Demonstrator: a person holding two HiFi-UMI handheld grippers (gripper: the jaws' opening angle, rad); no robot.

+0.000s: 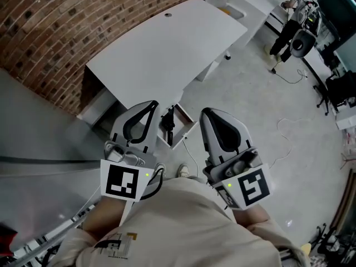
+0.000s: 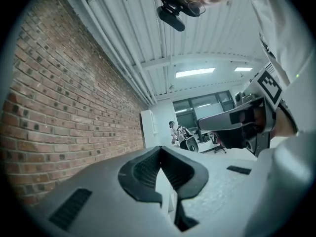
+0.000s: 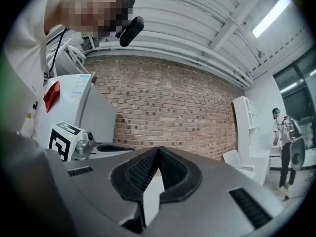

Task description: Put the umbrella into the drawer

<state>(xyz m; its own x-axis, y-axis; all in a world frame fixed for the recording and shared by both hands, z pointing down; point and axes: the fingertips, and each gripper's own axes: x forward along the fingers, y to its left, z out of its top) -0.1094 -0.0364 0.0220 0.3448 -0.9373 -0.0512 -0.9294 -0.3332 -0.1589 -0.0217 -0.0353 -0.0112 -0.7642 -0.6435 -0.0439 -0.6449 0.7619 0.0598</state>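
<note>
Left gripper (image 1: pixel 152 103) and right gripper (image 1: pixel 205 112) are hovering near chest (image 1: pixel 183 221), jaws pressed together on nothing, above floor (image 1: pixel 250 110) beside white table (image 1: pixel 161 49).

1. The umbrella (image 1: pixel 167 123) is black and folded into a short, narrow bundle. Its length points away from the person, and it sits at the left side of the drawer.
2. The drawer (image 1: pixel 187 128) is a shallow box with white walls and a darker inside. It stands pulled open below the near edge of the white counter (image 1: pixel 167 49).
3. It is too small to tell whether the umbrella lies fully inside or rests on the rim.
</note>
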